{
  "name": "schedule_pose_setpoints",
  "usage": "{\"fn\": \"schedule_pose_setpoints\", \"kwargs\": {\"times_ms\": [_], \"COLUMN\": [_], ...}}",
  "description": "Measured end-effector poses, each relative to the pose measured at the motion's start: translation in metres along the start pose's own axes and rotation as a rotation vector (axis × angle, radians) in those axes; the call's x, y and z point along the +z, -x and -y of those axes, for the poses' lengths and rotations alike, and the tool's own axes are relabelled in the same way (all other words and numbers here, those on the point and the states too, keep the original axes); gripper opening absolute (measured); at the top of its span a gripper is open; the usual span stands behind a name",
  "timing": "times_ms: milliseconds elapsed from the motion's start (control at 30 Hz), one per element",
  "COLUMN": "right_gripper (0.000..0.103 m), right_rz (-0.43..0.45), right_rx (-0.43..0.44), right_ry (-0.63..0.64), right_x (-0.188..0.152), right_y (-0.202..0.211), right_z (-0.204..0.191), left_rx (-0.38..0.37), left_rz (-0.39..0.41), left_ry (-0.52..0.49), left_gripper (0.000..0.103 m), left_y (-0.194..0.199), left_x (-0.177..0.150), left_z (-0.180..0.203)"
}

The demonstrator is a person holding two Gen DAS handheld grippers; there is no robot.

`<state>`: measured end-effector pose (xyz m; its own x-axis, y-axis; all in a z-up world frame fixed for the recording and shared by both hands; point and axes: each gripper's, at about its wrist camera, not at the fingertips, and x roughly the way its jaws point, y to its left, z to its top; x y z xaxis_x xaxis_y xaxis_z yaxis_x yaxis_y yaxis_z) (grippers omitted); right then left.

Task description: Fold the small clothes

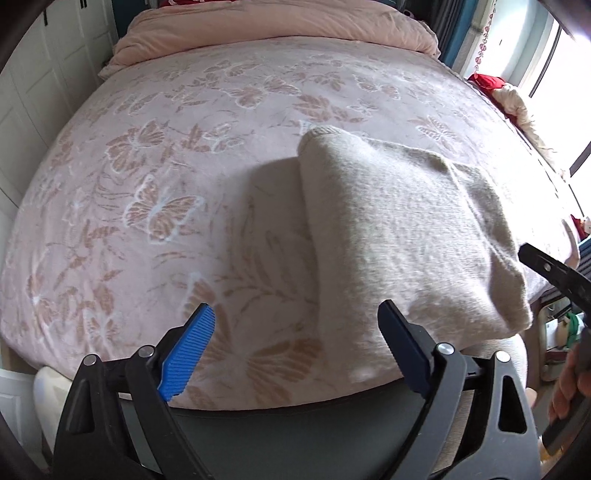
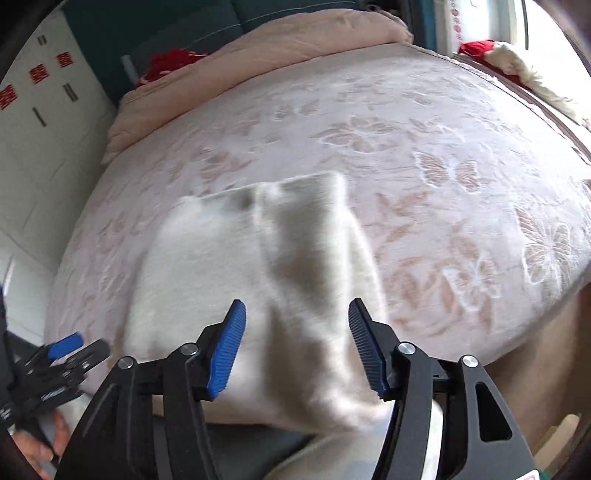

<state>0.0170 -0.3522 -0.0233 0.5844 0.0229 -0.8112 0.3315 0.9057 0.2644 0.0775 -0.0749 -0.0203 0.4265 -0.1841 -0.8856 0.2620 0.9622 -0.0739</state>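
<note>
A: The cream knitted garment (image 1: 399, 236) is lying folded on the bed (image 1: 155, 192), close to the near edge, resting on the pink bedspread with its butterfly pattern.

B: And the left gripper (image 1: 295, 325) is hanging over that near edge with its blue pads spread wide apart. Nothing is sitting between them; the left pad is over bare bedspread and the right one is just at the garment's near left side.

A: From the right wrist view, the right gripper (image 2: 295, 332) is hovering over the garment (image 2: 236, 266) with its jaws parted too. The cloth is lying beneath them, and the pads are not pressing on it. That picture is blurred, so the folds are hard to read.

B: One folded layer is showing as a raised ridge down the left side of the garment in the left wrist view, with a lower layer peeking out beside it.

A: At the head of the bed, a peach quilt (image 1: 273, 29) is lying bunched up. A red cloth (image 1: 487, 83) and a pale bundle are sitting by the window side.

B: A hand (image 1: 569, 387) is showing at the right edge, holding the right gripper's handle.
</note>
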Motion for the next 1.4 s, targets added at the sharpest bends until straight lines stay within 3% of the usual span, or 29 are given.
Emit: {"fn": "schedule_pose_setpoints", "kwargs": {"times_ms": [67,100,133,167,300,333,400,467,533,600,733,800,833,867,900,967,1033,1200,1400], "right_gripper": [0.06,0.051,0.007,0.009,0.009,0.012,0.033,0.061,0.073,0.082,0.092,0.074,0.037,0.033,0.031,0.027,0.026,0.025,0.025], "right_rz": [-0.035,-0.059,-0.082,-0.099,0.006,-0.005,-0.069,-0.054,-0.03,-0.071,-0.139,-0.132,-0.154,-0.169,-0.166,-0.127,-0.068,0.141,0.4], "right_rx": [0.008,0.025,0.058,0.082,0.064,0.057,0.024,0.001,-0.003,0.035,0.202,0.229,0.309,0.353,0.33,0.304,0.335,0.382,0.495], "right_ry": [-0.01,-0.012,-0.009,-0.007,0.013,0.004,-0.004,-0.013,-0.025,-0.059,-0.214,-0.223,-0.236,-0.277,-0.276,-0.218,-0.183,-0.05,0.098], "right_x": [0.005,0.006,0.006,0.007,0.017,0.018,0.019,0.016,0.017,0.016,0.01,0.011,0.012,0.012,0.016,0.024,0.035,0.074,0.107], "right_y": [-0.019,-0.03,-0.04,-0.047,-0.031,-0.037,-0.058,-0.058,-0.058,-0.069,-0.095,-0.097,-0.101,-0.102,-0.098,-0.079,-0.05,0.059,0.185], "right_z": [0.009,0.011,0.012,0.011,0.01,0.016,0.027,0.034,0.04,0.051,0.07,0.068,0.064,0.064,0.059,0.042,0.027,-0.03,-0.1], "left_rx": [-0.047,-0.076,-0.112,-0.134,-0.157,-0.158,-0.168,-0.192,-0.224,-0.281,-0.376,-0.392,-0.405,-0.442,-0.456,-0.481,-0.501,-0.56,-0.609], "left_rz": [-0.012,-0.014,-0.016,-0.02,0.006,0.015,0.01,-0.022,-0.059,-0.097,-0.146,-0.133,-0.135,-0.144,-0.165,-0.169,-0.145,0.0,0.31], "left_ry": [0.014,0.022,0.035,0.048,0.078,0.087,0.096,0.108,0.128,0.168,0.295,0.312,0.299,0.28,0.267,0.285,0.273,0.18,0.058], "left_gripper": [0.088,0.088,0.088,0.088,0.09,0.09,0.09,0.09,0.09,0.091,0.098,0.098,0.096,0.071,0.069,0.049,0.044,0.044,0.045], "left_y": [-0.003,-0.005,-0.007,-0.009,-0.014,-0.018,-0.03,-0.048,-0.066,-0.083,-0.115,-0.117,-0.116,-0.115,-0.112,-0.1,-0.08,0.012,0.165], "left_x": [0.002,0.003,0.006,0.009,0.023,0.026,0.031,0.035,0.036,0.036,0.032,0.033,0.034,0.036,0.04,0.047,0.057,0.09,0.118], "left_z": [0.006,0.009,0.011,0.013,0.014,0.013,0.012,0.012,0.013,0.011,0.0,-0.001,0.001,0.003,0.005,0.002,-0.001,-0.012,-0.054]}}
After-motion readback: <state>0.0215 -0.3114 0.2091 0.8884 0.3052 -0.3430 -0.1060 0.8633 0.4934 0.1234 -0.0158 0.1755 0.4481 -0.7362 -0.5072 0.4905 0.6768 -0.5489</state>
